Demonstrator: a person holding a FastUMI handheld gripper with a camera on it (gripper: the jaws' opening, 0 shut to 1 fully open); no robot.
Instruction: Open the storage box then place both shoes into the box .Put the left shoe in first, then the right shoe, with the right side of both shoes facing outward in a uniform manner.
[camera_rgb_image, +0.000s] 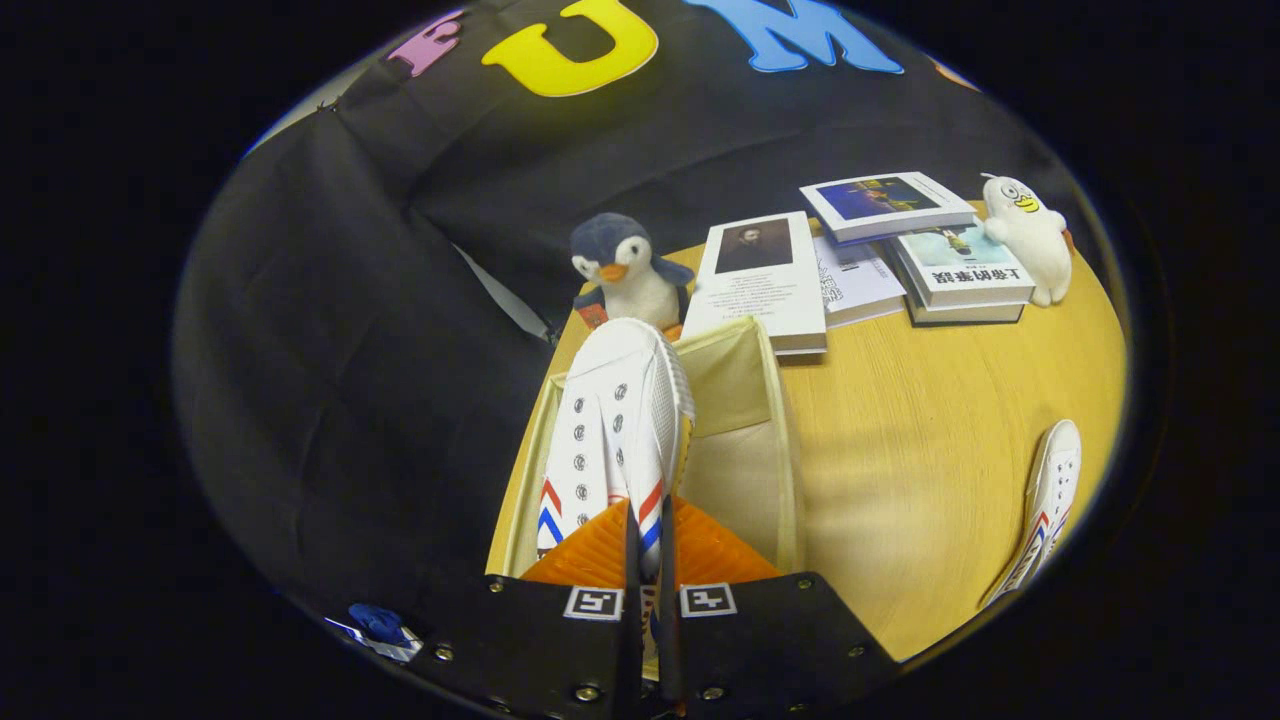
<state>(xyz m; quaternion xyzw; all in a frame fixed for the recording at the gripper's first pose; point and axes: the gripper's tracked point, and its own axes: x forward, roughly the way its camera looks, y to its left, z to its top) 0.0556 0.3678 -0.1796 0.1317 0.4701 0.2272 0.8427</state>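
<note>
White shoe (615, 430) hangs over the open storage box (775, 420), its heel pinched between the fingers of the gripper (648, 545), which are nearly closed on it. Second shoe (1045, 505) lies on the wooden table (930, 450), well apart.

Place: we see a staged recording booth.
Evidence: black cloth wall (330, 330), round light wooden table (930, 460), stacked paperback books (900, 240), plush penguin toy (625, 270).

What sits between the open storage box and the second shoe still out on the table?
Gripper view: only bare tabletop between the storage box and the second shoe. The claw is shut on the first shoe over the box.
</note>
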